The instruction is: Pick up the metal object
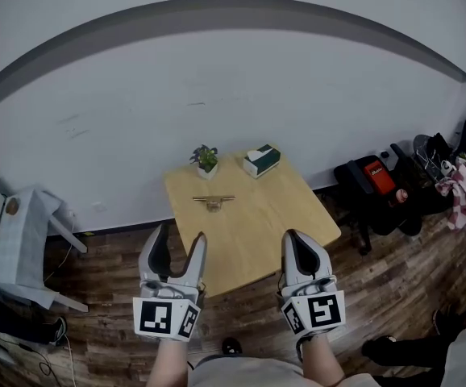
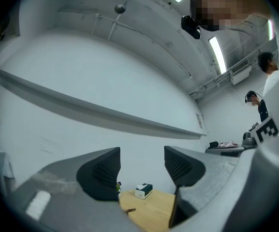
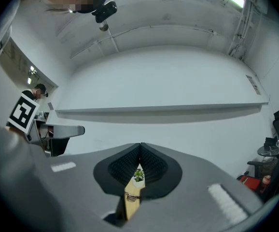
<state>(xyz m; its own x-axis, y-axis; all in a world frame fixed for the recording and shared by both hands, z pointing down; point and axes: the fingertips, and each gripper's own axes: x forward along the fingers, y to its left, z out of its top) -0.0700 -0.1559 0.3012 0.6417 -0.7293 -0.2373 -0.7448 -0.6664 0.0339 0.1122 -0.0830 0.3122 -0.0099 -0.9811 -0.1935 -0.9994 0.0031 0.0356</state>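
Before the near edge of the wooden table [image 1: 273,208], the left gripper [image 1: 180,234] was held with jaws spread and empty, the right gripper [image 1: 296,239] closed on nothing. The metal object [image 1: 214,201] was pictured mid-table toward the left edge, a potted plant [image 1: 206,160] and tissue box [image 1: 262,160] beyond it along the far edge.

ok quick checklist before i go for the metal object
1. Metal object in view, lying flat on table: ok.
2. Left gripper jaws apart, nothing between them: ok.
3. Right gripper ready to grasp: not ok, jaws together.
4. Near side of object bare; plant and box sit behind it: ok.
5. Either gripper at the object: not ok, both short of it.
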